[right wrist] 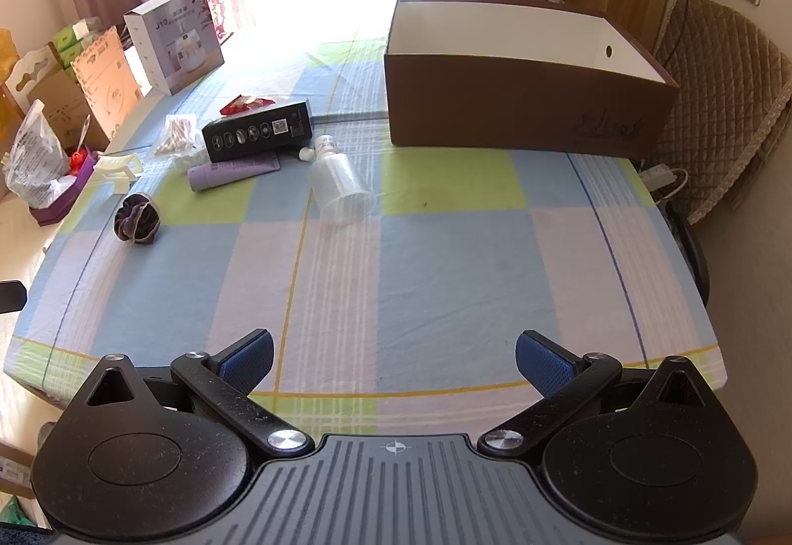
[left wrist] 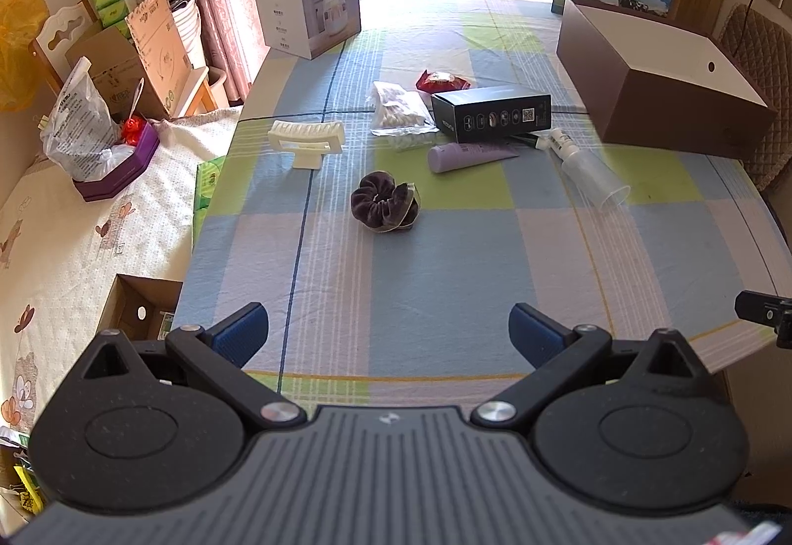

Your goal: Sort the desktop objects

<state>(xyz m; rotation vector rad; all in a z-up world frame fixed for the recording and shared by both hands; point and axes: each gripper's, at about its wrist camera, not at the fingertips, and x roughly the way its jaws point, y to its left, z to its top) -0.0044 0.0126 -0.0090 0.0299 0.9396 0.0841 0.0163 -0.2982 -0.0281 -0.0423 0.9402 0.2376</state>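
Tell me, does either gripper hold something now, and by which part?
Nothing is held. The left gripper and the right gripper are both open above the tablecloth.

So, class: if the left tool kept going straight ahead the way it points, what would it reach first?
Probably the dark hair scrunchie, which lies nearly dead ahead of the open left tool. Only bare tablecloth lies before it, though depth is hard to judge.

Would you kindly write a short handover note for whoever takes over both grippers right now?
Left gripper: open, holding nothing, above the near table edge.
Right gripper: open, holding nothing.
Brown box: far right; no items visible inside.
Still loose on the tablecloth: scrunchie, purple tube, black carton, clear bottle, cotton swabs, red packet, white holder.
Done: nothing sorted. Left: everything.
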